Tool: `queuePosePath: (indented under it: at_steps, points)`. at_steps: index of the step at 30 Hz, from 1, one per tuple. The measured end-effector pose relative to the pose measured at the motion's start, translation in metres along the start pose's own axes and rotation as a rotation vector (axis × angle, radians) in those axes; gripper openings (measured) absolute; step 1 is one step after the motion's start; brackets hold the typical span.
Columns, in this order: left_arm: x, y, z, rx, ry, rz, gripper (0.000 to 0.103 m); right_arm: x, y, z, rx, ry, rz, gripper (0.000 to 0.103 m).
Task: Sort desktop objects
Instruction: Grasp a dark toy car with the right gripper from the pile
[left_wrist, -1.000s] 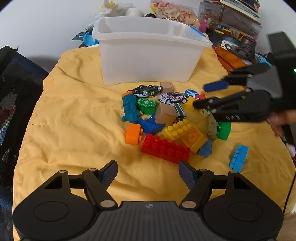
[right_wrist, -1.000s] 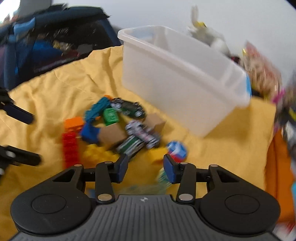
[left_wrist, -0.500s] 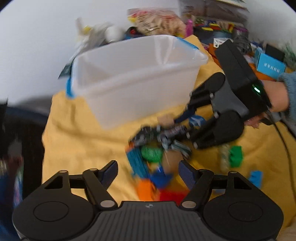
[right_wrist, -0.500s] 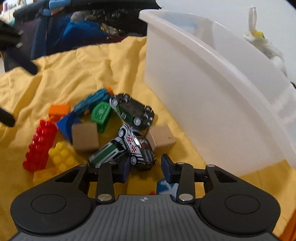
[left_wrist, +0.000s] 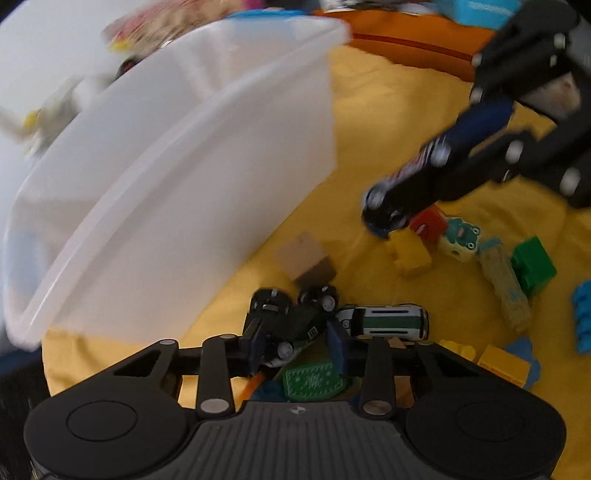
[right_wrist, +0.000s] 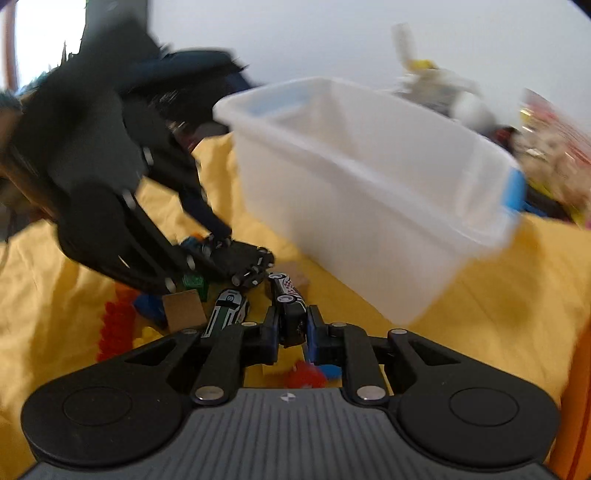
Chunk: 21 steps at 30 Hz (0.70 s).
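A pile of toy cars and building bricks lies on a yellow cloth (left_wrist: 424, 122) in front of a white plastic bin (left_wrist: 177, 177). My left gripper (left_wrist: 297, 341) is shut on a dark green toy car (left_wrist: 291, 317), still down among the pile. My right gripper (right_wrist: 291, 328) is shut on a black and white toy car (right_wrist: 290, 299) and holds it off the cloth; the car also shows in the left wrist view (left_wrist: 410, 173). A green and white car (left_wrist: 384, 321) lies beside the left gripper.
Loose bricks lie around: red (right_wrist: 114, 328), yellow (left_wrist: 410, 254), green (left_wrist: 532, 266), light blue (left_wrist: 583, 321). A brown cardboard cube (left_wrist: 306, 258) sits near the bin (right_wrist: 369, 184). Clutter and an orange box (left_wrist: 413, 37) stand behind the bin.
Both grippers moved down into the pile and closed. The left took the dark green car. The right took the black and white car and lifted it.
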<state>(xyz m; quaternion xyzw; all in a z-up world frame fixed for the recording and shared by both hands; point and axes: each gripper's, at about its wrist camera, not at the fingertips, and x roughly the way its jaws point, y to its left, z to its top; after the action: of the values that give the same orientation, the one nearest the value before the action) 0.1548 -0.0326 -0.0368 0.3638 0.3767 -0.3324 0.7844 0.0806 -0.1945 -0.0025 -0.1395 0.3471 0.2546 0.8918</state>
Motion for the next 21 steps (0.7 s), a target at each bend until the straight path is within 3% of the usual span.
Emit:
queuePosePath:
  at_steps: [1,6,11,14,18,21]
  points:
    - [0.002,0.000,0.001,0.004,0.000,-0.009,0.025,-0.006,-0.001,-0.002,0.023,-0.005,-0.014,0.017]
    - [-0.002,0.003,-0.005,-0.068,-0.016,-0.040,0.022,-0.031,0.000,-0.021,0.136,0.000,-0.089,0.017]
    - [-0.062,0.014,-0.028,-0.350,-0.129,-0.116,0.022,-0.048,0.001,-0.036,0.212,0.015,-0.140,0.017]
    - [-0.102,0.001,-0.054,-0.491,-0.171,-0.175,0.022,-0.058,0.008,-0.046,0.223,0.038,-0.167,0.017]
    - [-0.108,-0.027,-0.098,-0.644,-0.116,-0.301,0.022,-0.063,0.023,-0.064,0.193,0.094,-0.217,0.017]
    - [-0.090,-0.046,-0.119,-0.698,-0.050,-0.334,0.022,-0.059,0.032,-0.079,0.175,0.142,-0.256,0.017]
